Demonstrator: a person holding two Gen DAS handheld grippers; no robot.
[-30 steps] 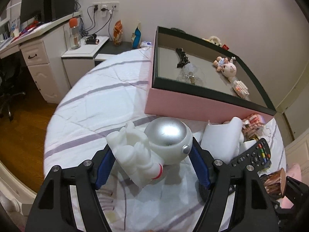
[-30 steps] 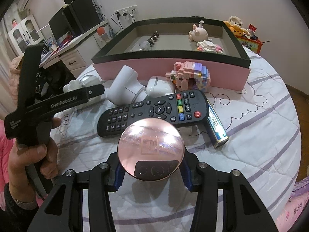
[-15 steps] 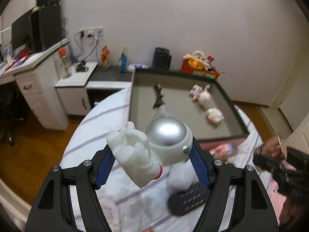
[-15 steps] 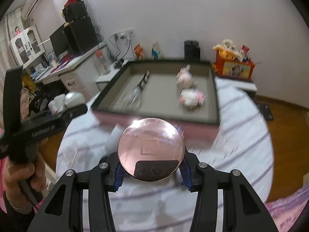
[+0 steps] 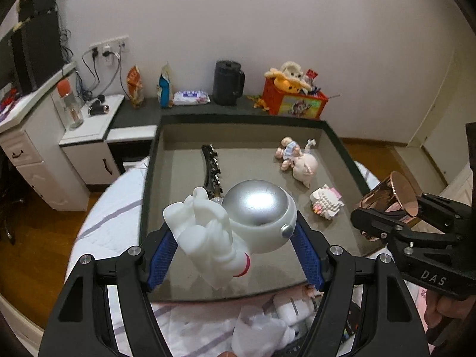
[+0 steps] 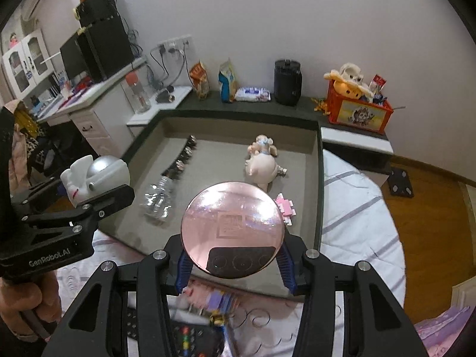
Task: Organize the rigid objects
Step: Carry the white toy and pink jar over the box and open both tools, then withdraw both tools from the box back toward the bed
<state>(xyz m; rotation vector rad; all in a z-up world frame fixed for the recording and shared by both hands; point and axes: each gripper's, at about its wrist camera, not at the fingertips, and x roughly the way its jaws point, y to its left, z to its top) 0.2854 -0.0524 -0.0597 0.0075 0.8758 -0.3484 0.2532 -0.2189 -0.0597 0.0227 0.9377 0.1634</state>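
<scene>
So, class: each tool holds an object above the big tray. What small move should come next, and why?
Probably lower the left tool and set the white astronaut figure with the silver helmet on the bare grey floor of the pink-sided tray beneath it. It hangs over the tray's near part, short of the black clip strip and doll. The right tool grips a rose-gold mirrored cup.

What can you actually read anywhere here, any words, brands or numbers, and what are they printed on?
"GenRobot.AI": side of the left tool, seen from the right wrist view.
"DAS": body of the right tool, seen from the left wrist view.
Snack bags, wipes pack, red toy box, rose-gold disc: print too small or blurred to read.
</scene>
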